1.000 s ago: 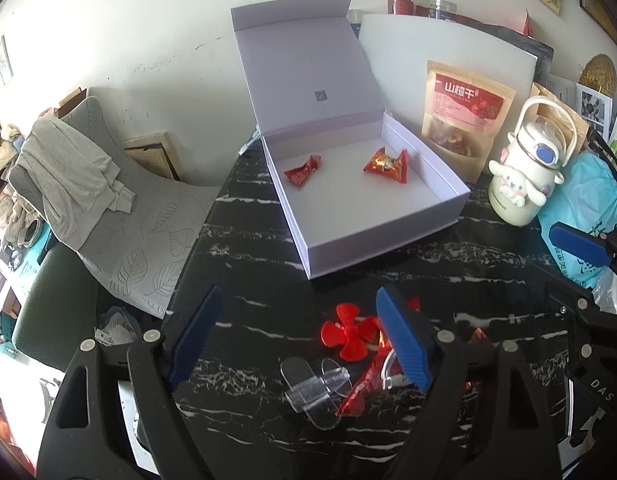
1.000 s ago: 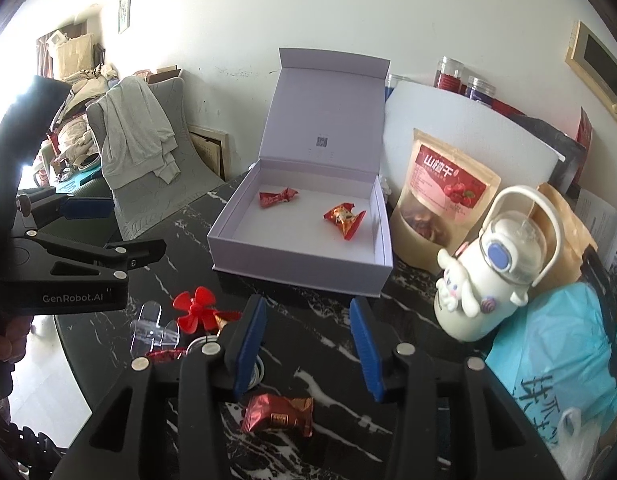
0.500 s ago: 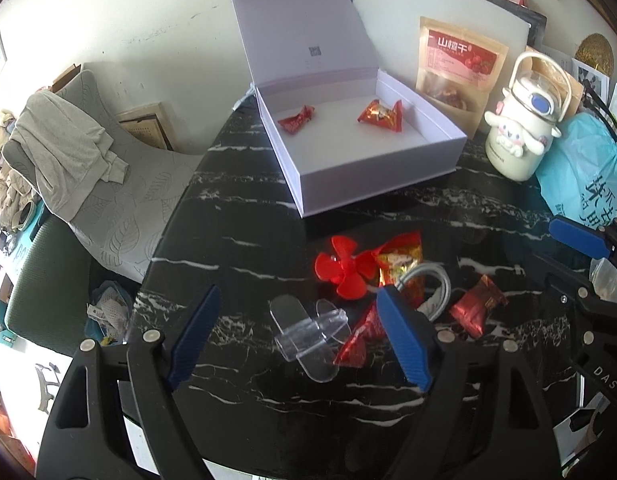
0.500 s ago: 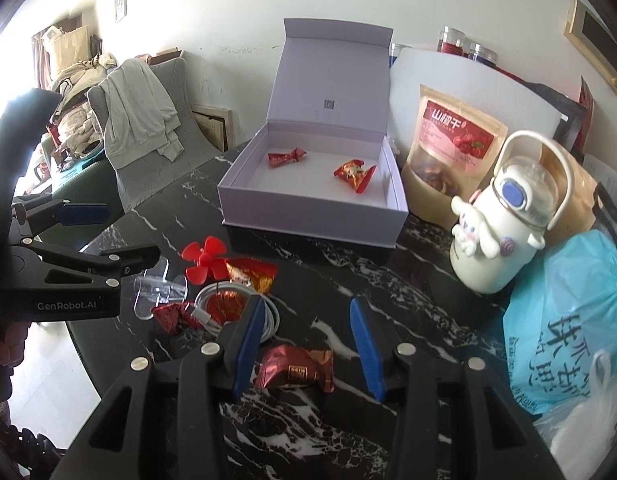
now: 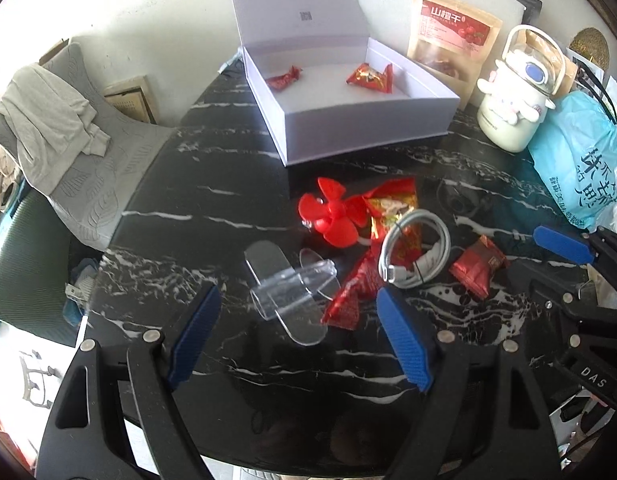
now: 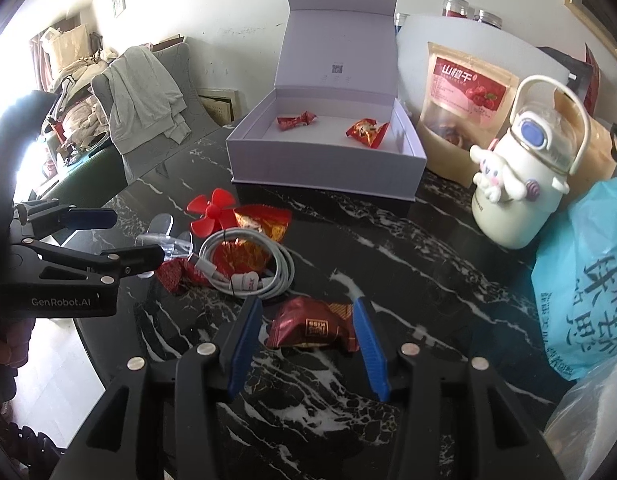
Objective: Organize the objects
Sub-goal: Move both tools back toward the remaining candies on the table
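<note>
I count two candies (image 5: 283, 79) in my open box (image 5: 364, 136), four loose candies (image 6: 310, 328), one red propeller (image 5: 332, 216), one coiled cable (image 5: 414, 256), one clear plastic piece (image 5: 292, 292).

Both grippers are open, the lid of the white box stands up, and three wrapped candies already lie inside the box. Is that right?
Not quite: the box holds two candies, not three, one at the left and one at the right; the right wrist view shows it plainly. The rest holds: the lid stands up, and the left gripper and the right gripper are both open.
</note>
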`<state>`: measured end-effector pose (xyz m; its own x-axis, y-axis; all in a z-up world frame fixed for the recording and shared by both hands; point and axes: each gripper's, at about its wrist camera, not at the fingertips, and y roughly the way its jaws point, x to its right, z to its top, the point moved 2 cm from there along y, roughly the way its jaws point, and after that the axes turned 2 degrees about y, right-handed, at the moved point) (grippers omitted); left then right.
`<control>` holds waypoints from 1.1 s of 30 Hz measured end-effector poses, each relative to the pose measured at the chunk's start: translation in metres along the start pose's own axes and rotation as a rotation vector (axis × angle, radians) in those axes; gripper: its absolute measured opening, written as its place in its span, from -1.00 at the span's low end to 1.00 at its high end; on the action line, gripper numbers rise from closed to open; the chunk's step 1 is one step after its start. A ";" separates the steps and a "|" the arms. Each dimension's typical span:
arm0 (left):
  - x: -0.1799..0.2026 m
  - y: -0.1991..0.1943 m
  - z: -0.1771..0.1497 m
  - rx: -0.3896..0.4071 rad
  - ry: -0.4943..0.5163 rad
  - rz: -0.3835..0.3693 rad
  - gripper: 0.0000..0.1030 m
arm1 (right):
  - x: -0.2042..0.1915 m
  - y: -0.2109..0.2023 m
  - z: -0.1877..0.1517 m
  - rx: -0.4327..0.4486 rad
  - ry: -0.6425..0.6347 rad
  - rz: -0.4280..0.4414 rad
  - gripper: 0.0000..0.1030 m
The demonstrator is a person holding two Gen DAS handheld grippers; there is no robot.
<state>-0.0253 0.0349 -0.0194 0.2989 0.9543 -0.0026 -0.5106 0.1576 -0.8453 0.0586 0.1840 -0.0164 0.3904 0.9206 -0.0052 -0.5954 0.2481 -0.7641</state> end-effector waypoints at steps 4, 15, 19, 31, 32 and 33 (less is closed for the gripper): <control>0.002 0.005 -0.007 -0.002 0.011 -0.020 0.55 | -0.001 0.006 -0.007 -0.010 -0.009 0.013 -0.01; 0.021 0.012 -0.014 0.041 0.125 -0.017 0.55 | 0.005 0.023 -0.019 -0.031 0.014 0.042 0.00; 0.024 0.017 -0.011 0.052 0.147 0.001 0.54 | 0.009 0.026 -0.020 -0.036 0.019 0.044 0.00; 0.040 0.023 -0.008 0.052 0.232 -0.040 -0.25 | 0.023 0.033 -0.016 -0.037 0.062 0.054 0.00; 0.043 0.024 -0.010 0.038 0.245 -0.052 -0.26 | 0.024 0.034 -0.015 -0.038 0.064 0.056 0.00; 0.045 0.026 -0.013 0.033 0.257 -0.053 -0.27 | 0.024 0.035 -0.015 -0.039 0.067 0.057 0.00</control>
<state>-0.0148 0.0786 -0.0480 0.5183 0.8495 -0.0982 -0.5135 0.2174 -0.8301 0.0583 0.2105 -0.0528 0.4035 0.9104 -0.0910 -0.5903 0.1830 -0.7861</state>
